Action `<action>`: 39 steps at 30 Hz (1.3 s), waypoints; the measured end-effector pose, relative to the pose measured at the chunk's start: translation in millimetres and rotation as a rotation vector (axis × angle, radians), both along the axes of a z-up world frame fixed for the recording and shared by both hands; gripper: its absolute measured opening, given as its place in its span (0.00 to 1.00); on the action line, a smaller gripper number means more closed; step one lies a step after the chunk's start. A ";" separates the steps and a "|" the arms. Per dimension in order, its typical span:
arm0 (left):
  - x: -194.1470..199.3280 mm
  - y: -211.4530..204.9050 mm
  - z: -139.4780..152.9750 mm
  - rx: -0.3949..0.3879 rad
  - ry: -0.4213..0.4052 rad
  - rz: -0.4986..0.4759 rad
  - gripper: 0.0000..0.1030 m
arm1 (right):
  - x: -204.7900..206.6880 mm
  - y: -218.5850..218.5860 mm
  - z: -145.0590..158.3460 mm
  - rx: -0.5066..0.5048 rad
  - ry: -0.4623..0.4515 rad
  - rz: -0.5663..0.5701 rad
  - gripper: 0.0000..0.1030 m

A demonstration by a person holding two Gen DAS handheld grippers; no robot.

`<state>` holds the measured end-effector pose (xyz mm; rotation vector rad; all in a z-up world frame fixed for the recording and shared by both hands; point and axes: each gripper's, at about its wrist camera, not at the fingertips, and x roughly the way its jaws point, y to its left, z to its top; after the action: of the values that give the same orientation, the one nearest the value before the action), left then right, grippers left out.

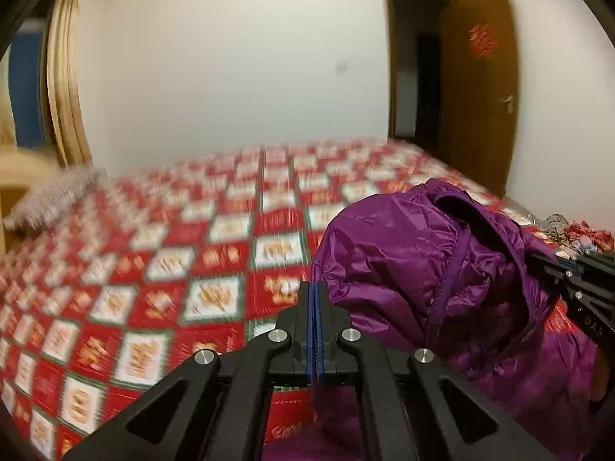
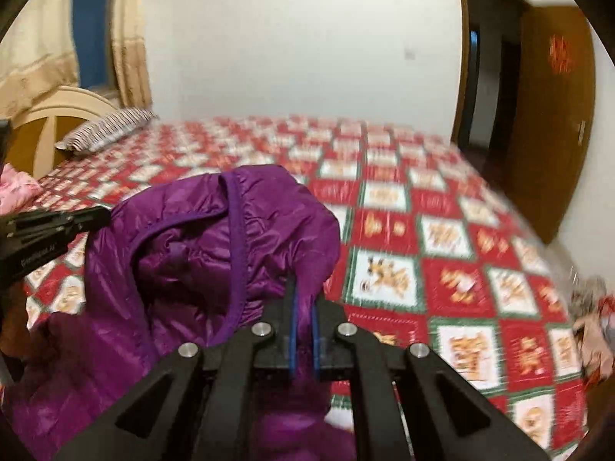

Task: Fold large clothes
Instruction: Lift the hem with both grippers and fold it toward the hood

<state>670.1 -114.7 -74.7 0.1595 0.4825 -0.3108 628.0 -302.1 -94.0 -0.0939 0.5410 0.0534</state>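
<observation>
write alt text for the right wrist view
The right gripper is shut on purple fabric of a puffy hooded jacket lifted over a bed with a red, white and green checked cover. The left gripper reaches in from the left edge; a striped pillow lies behind.

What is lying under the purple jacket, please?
Under the purple jacket lies the bed's red, white and green checked bedspread, showing all around it. Whatever sits directly beneath the jacket's bulk is covered and cannot be seen.

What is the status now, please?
Left gripper shut on purple puffer jacket. Right gripper shut on its fabric. Jacket bunched over red patterned bedspread. Nothing blocking.
</observation>
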 end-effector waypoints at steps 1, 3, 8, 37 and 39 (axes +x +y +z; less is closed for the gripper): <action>-20.5 1.7 4.7 0.006 -0.056 -0.007 0.00 | -23.2 5.7 6.3 -0.026 -0.056 0.014 0.07; -69.4 11.5 8.0 0.004 -0.148 -0.049 0.00 | -51.5 14.6 9.4 -0.073 -0.117 0.041 0.07; -146.2 26.0 -26.3 0.126 -0.139 -0.101 0.01 | -127.3 14.1 -14.6 -0.118 -0.091 0.098 0.08; -180.0 -14.6 -119.3 0.397 0.129 0.037 0.95 | -142.8 76.6 -90.9 -0.030 0.525 0.122 0.43; -184.8 -12.8 -116.6 0.383 0.132 0.023 0.95 | -152.3 73.3 -92.8 -0.030 0.540 0.132 0.43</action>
<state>485.3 -127.5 -191.3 0.5079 0.6718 -0.2040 475.7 -228.8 -186.8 -0.1462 1.0747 0.2034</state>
